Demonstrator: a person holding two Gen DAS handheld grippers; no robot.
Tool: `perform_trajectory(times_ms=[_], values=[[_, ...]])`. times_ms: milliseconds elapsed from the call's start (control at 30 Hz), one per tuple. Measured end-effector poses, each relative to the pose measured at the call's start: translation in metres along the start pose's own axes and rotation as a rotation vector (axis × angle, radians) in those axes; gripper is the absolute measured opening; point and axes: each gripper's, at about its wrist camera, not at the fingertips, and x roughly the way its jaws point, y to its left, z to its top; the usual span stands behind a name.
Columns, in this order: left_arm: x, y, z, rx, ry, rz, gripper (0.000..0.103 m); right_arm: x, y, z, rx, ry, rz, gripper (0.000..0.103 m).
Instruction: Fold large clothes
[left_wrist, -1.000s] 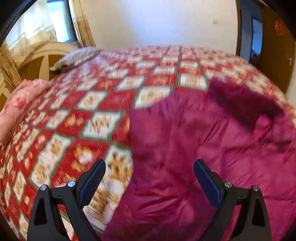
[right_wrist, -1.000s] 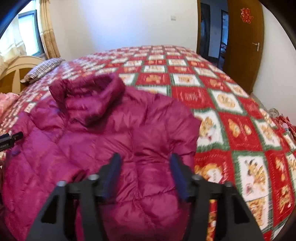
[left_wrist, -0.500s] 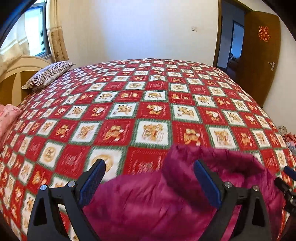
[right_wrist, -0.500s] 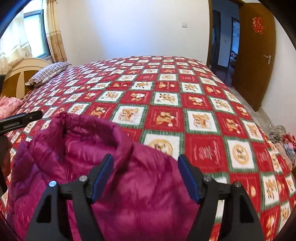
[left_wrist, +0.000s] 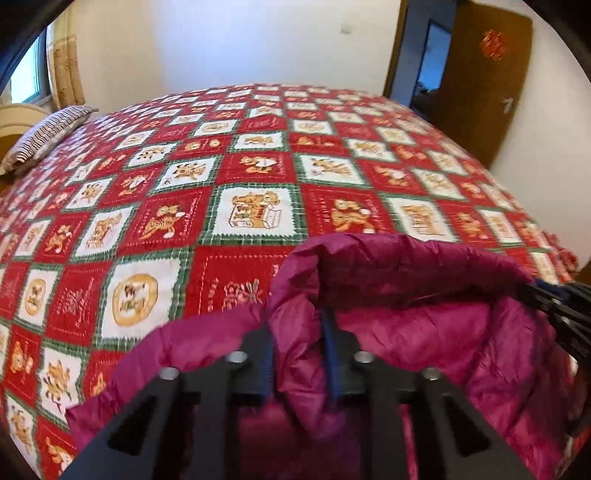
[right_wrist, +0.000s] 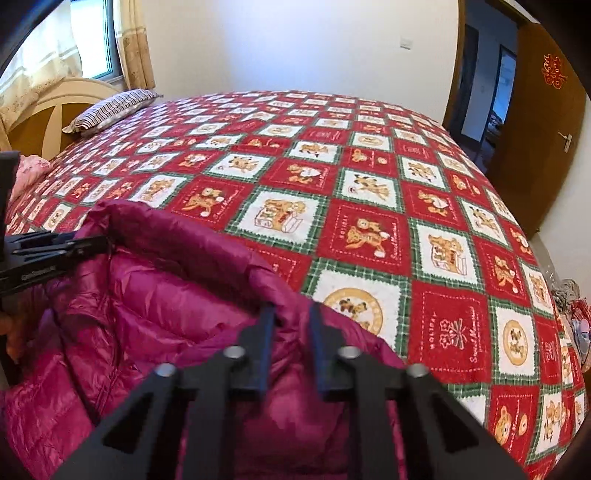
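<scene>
Between the two claws, the puffy magenta quilted down jacket (right_wrist: 155, 317) hangs by its collar edge over the red-and-white patchwork bedspread (right_wrist: 369, 229), long axis running down toward the person. Left gripper (left_wrist: 297, 354) and right gripper (right_wrist: 290, 350) each pinch narrow on that edge, one at either end, equally near.

A bed (right_wrist: 369, 229) under a red, white and green checked quilt (left_wrist: 258, 177) fills the room. At ten o'clock: striped pillow (right_wrist: 110, 109), cream headboard (right_wrist: 55, 110), curtained window (right_wrist: 88, 37). At two o'clock, a brown door (right_wrist: 535, 129), apparently open, beside white walls (right_wrist: 295, 44).
</scene>
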Motion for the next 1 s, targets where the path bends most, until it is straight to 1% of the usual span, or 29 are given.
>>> perform_trajectory(times_ms=[100, 200, 300, 400, 467, 533, 567, 600, 633, 667, 700, 767, 800, 867, 900, 933, 1000], values=[[-0.018, 0.004, -0.009, -0.006, -0.025, -0.026, 0.015, -0.011, 0.005, -0.006, -0.022, -0.032, -0.011, 0.011], [-0.026, 0.000, -0.022, 0.025, -0.042, -0.014, 0.014, -0.022, 0.009, -0.015, -0.047, -0.054, -0.022, 0.010], [-0.017, 0.000, -0.035, 0.030, -0.013, -0.002, 0.013, -0.017, 0.008, -0.025, -0.056, -0.032, -0.032, 0.009], [-0.004, 0.002, -0.043, 0.024, 0.011, 0.016, 0.013, -0.006, 0.004, -0.035, -0.048, 0.009, -0.050, 0.009], [-0.006, 0.001, -0.044, 0.026, 0.002, 0.018, 0.014, 0.000, 0.002, -0.037, -0.041, 0.029, -0.058, 0.009], [-0.018, -0.002, -0.041, 0.021, -0.028, 0.030, 0.014, 0.000, 0.004, -0.036, -0.051, 0.027, -0.069, 0.009], [-0.026, -0.003, -0.038, 0.016, -0.043, 0.025, 0.014, 0.000, 0.005, -0.035, -0.063, 0.025, -0.078, 0.009], [-0.037, -0.005, -0.035, 0.011, -0.072, 0.013, 0.018, 0.000, 0.007, -0.036, -0.073, 0.025, -0.084, 0.009], [-0.050, -0.006, -0.030, 0.006, -0.119, 0.000, 0.022, 0.001, 0.007, -0.036, -0.080, 0.028, -0.087, 0.009], [-0.065, -0.008, -0.025, 0.004, -0.176, -0.011, 0.040, 0.003, 0.007, -0.038, -0.080, 0.032, -0.085, 0.009], [-0.074, -0.010, -0.021, 0.000, -0.217, -0.014, 0.070, 0.005, 0.006, -0.039, -0.076, 0.034, -0.083, 0.009], [-0.090, -0.010, -0.012, -0.024, -0.304, 0.020, 0.101, 0.007, 0.006, -0.041, -0.072, 0.033, -0.083, 0.009], [-0.091, -0.010, -0.008, -0.034, -0.330, 0.035, 0.101, 0.008, 0.006, -0.042, -0.075, 0.030, -0.085, 0.009], [-0.076, -0.009, 0.002, -0.037, -0.290, 0.079, 0.101, 0.009, 0.008, -0.043, -0.086, 0.023, -0.092, 0.009], [-0.059, -0.007, 0.004, -0.035, -0.242, 0.135, 0.101, 0.008, 0.008, -0.043, -0.086, 0.021, -0.092, 0.009], [-0.046, -0.006, 0.004, -0.030, -0.205, 0.174, 0.101, 0.008, 0.007, -0.042, -0.081, 0.019, -0.087, 0.009], [-0.014, -0.002, -0.003, -0.011, -0.095, 0.254, 0.101, 0.004, 0.004, -0.041, -0.068, 0.010, -0.078, 0.009]])
